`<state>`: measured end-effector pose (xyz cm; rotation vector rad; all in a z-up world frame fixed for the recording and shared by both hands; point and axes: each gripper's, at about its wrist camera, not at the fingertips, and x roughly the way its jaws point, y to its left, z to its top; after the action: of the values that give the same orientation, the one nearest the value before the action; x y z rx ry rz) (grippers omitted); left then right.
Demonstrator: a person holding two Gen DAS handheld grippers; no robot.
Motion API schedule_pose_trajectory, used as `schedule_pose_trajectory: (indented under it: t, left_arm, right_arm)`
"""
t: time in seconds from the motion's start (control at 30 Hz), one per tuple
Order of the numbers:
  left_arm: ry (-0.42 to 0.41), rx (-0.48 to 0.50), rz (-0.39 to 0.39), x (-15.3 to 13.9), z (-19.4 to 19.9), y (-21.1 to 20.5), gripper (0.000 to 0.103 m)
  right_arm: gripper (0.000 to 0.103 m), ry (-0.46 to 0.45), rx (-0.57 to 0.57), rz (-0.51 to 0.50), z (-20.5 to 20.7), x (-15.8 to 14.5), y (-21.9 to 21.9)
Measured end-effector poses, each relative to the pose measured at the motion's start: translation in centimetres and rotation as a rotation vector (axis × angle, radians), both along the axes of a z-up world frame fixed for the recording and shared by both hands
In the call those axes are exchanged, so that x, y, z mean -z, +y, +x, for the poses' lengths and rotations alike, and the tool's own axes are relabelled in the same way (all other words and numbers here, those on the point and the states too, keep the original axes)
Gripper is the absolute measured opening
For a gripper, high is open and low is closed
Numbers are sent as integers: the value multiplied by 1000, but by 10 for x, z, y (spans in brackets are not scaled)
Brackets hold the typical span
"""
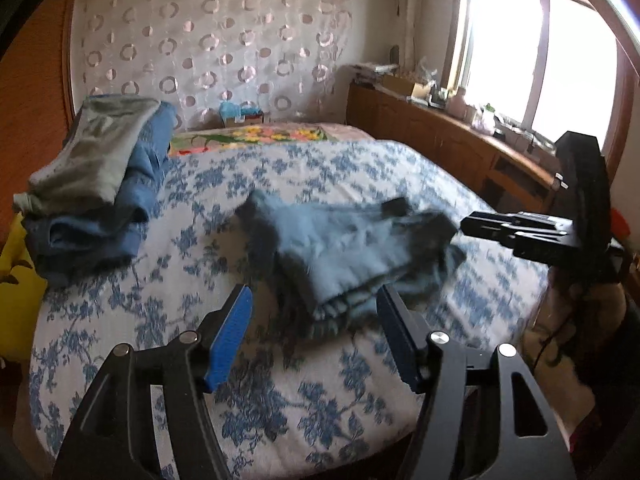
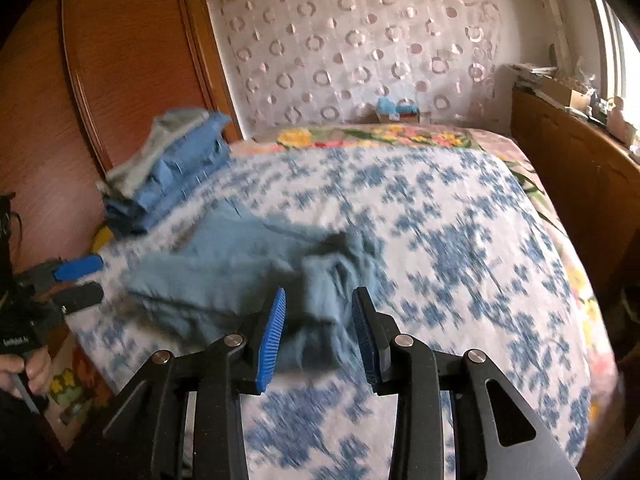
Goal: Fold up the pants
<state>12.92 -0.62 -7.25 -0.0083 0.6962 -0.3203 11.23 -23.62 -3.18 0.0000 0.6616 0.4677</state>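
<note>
Lying folded on the bed (image 1: 280, 408), the pants (image 1: 352, 256) form a thick blue-grey bundle ahead of both grippers. In the left wrist view the left gripper (image 1: 314, 310) has its jaws spread wide and empty; the bundle's near folded edge sits just beyond the fingertips, between the lines of the two blue pads (image 1: 230, 340), with no pad pressing the cloth. The pants are blurred, so fine folds cannot be made out.

In the right wrist view the right gripper (image 2: 319, 298) stands partly open, narrower than the left. The cloth's near corner shows in the gap between the fingers (image 2: 272, 336), but blur hides whether either pad touches it; nothing looks pinched. The rest of the pants (image 2: 240, 276) spreads ahead and to the left of these fingers.

Each gripper shows in the other's view: the right one (image 1: 476, 226) just past the pants' right end, the left one (image 2: 86, 280) just beside their left edge, held by a hand (image 2: 28, 372).

Well beyond the left fingers, far to their left, a stack of clothes (image 1: 96, 184) rests on the bed against a wooden panel (image 2: 120, 60).
</note>
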Motion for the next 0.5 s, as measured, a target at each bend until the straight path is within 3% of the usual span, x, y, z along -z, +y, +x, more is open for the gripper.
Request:
schedule_pose_trajectory:
  t: [0.5]
  left_arm:
    - [117, 29, 59, 34, 28, -16, 44]
  right_arm:
    - [36, 112, -17, -2, 18, 26, 3]
